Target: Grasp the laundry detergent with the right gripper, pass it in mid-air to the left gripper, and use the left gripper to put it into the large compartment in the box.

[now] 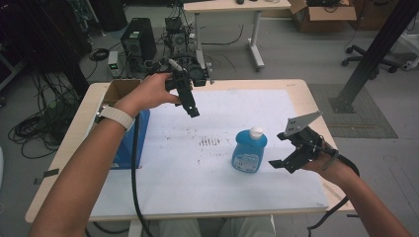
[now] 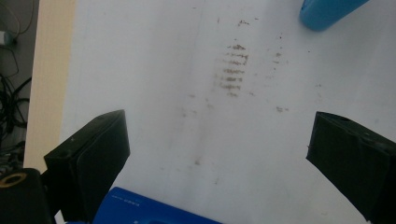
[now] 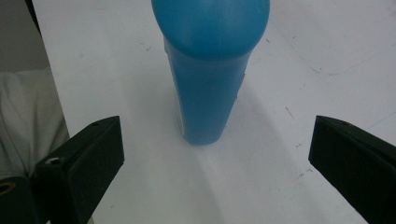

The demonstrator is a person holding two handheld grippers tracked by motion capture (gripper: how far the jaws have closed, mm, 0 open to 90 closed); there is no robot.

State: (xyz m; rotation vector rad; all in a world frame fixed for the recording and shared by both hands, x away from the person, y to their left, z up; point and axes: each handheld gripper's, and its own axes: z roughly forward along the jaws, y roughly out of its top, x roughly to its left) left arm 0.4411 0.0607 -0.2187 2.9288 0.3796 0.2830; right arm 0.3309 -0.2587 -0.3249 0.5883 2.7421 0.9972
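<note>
Right gripper (image 1: 288, 150) spread, level with upright bottle (image 1: 249, 150) on bench (image 1: 207, 187), approach in hand; next: advance, close on body; left gripper (image 1: 191, 109) spread, idle.

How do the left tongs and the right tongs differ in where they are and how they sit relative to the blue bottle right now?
The right tongs sit low beside the blue bottle, aimed at it, while the left tongs are raised over the far left of the white mat, well apart from the bottle. The right tongs point sideways toward the bottle; the left tongs point down at the mat. Both are open and hold nothing.
</note>
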